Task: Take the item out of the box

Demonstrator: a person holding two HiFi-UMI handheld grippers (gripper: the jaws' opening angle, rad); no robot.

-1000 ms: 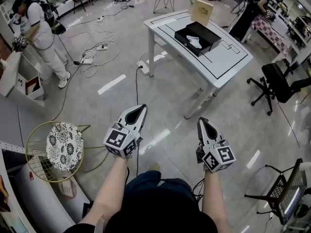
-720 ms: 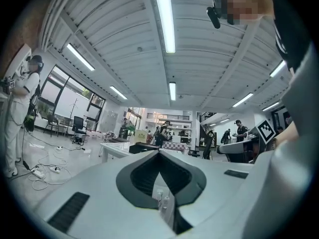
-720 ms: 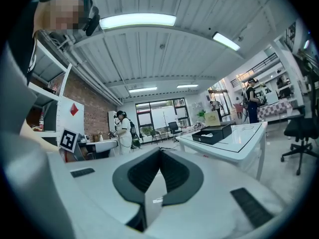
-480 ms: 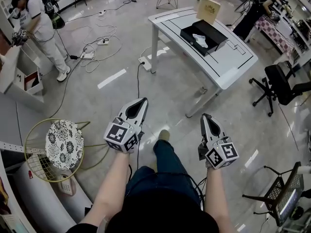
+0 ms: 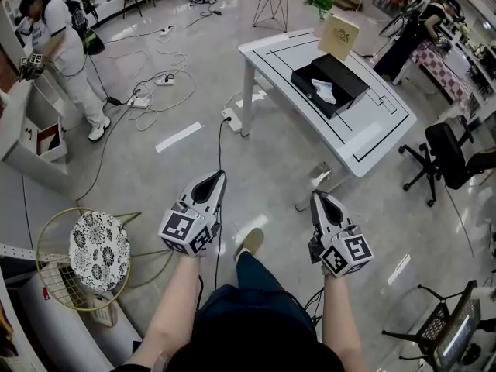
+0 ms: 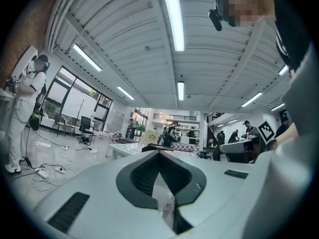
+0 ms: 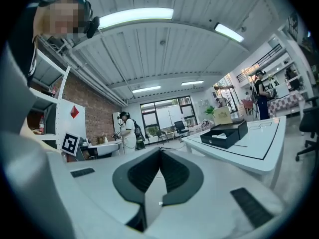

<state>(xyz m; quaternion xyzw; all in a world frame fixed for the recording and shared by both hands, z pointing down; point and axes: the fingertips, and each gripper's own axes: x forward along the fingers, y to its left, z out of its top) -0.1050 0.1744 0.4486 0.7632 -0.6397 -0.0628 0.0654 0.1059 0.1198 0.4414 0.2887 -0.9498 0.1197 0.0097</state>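
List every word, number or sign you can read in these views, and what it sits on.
No readable words or numbers.
Tan card on the white table: dark print, too small to read.
Left gripper and right gripper: black square markers on their cubes, no letters.
White panel in the right gripper view: a red diamond, no text.

Count taken from the head view.
- Grippers: two, left gripper (image 5: pixel 216 176) and right gripper (image 5: pixel 316 197), lower centre.
- White table (image 5: pixel 372 134): one, upper right.
- Black box (image 5: pixel 346 77) on it: one.
- White item (image 5: pixel 324 91) inside: one.
- Upright tan card (image 5: pixel 339 35): one.
- Bystanders: two, person in white (image 5: pixel 66 49) upper left, person in black (image 5: pixel 407 25) upper right.
- Patterned stool (image 5: pixel 97 250): one, lower left.
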